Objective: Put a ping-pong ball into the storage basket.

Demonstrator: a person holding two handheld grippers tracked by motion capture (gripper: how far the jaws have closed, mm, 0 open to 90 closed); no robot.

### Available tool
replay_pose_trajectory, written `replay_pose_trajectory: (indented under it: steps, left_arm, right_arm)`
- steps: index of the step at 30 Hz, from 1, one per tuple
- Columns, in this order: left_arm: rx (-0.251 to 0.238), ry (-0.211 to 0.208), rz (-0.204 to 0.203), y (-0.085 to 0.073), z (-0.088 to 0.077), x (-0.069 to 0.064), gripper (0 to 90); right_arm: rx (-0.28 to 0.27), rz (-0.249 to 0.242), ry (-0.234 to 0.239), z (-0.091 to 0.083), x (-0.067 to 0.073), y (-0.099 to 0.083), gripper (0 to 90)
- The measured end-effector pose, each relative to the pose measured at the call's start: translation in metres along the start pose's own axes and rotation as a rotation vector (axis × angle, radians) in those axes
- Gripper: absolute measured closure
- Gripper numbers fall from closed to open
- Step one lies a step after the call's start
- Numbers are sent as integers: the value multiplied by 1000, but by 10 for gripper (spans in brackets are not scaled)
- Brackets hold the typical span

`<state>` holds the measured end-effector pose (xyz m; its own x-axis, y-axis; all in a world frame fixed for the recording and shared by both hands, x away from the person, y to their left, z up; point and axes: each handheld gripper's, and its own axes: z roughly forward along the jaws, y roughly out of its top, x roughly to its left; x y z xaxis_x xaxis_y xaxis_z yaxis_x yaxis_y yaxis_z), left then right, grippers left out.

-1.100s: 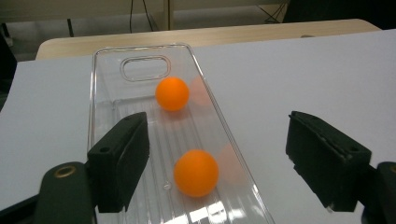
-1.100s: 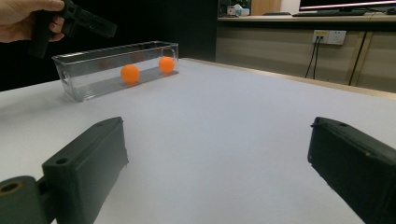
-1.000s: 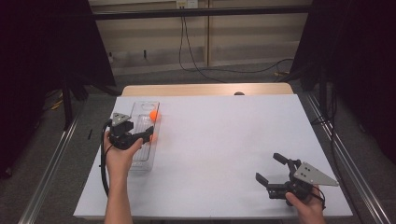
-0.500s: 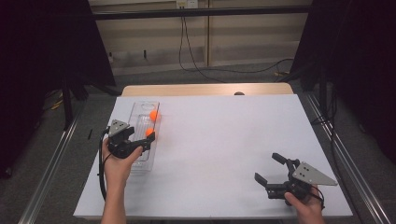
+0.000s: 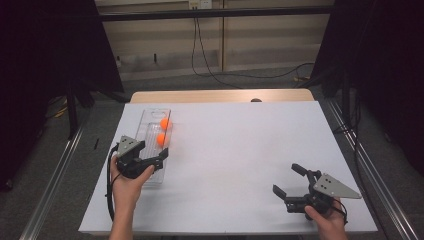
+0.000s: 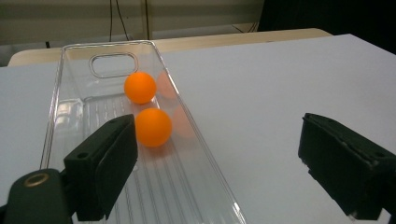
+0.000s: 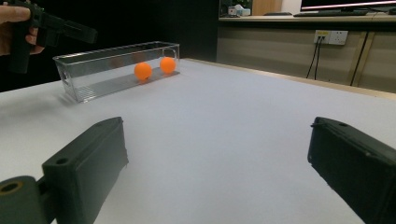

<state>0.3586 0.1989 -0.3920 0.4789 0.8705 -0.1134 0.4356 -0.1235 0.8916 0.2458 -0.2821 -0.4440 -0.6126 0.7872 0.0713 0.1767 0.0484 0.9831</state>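
The big white table [image 5: 240,165] holds a long clear tray [image 5: 154,145] near its left side. Two orange balls sit in the tray's far half: the near ball [image 5: 161,139] and the far ball [image 5: 164,123], close to each other.

The left gripper [image 5: 159,159] hangs over the near end of the tray. Its jaws have just been opening, and they stand wide apart with nothing between them. It looks like the near ball is now let go in the tray. The right gripper [image 5: 289,181] rests low by the near right corner of the table, well apart from the tray. Its jaws are spread too, and they hold nothing.

I think the next move is to pull the left gripper back without bumping the tray wall.

The left gripper view shows a handle hole [image 6: 114,65] in the tray's far end. The right gripper view shows the tray from the side, with both balls down on its floor.
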Motion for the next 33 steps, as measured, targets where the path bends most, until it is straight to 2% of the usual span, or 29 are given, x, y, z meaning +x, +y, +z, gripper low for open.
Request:
replay_pose_trajectory:
  steps: [5,12,15,19,22,33]
  left_arm:
    - [-12,-15,35,-6,-2,-5,116]
    - [-30,-36,45,-15,-8,-10,106]
    - [-39,-44,33,-18,-10,-10,97]
    - [-50,-49,38,-22,-13,-8,88]
    - [-71,-60,15,-26,-15,-8,80]
    - [-109,-85,-8,-35,-19,-5,49]
  right_arm:
    - [1,0,-2,0,0,0,42]
    - [1,-2,-2,0,0,0,42]
    - [0,-1,-1,0,0,0,42]
    - [0,0,-3,0,0,0,42]
    - [-1,-1,-3,-1,0,0,42]
    - [-1,-6,1,-1,0,0,42]
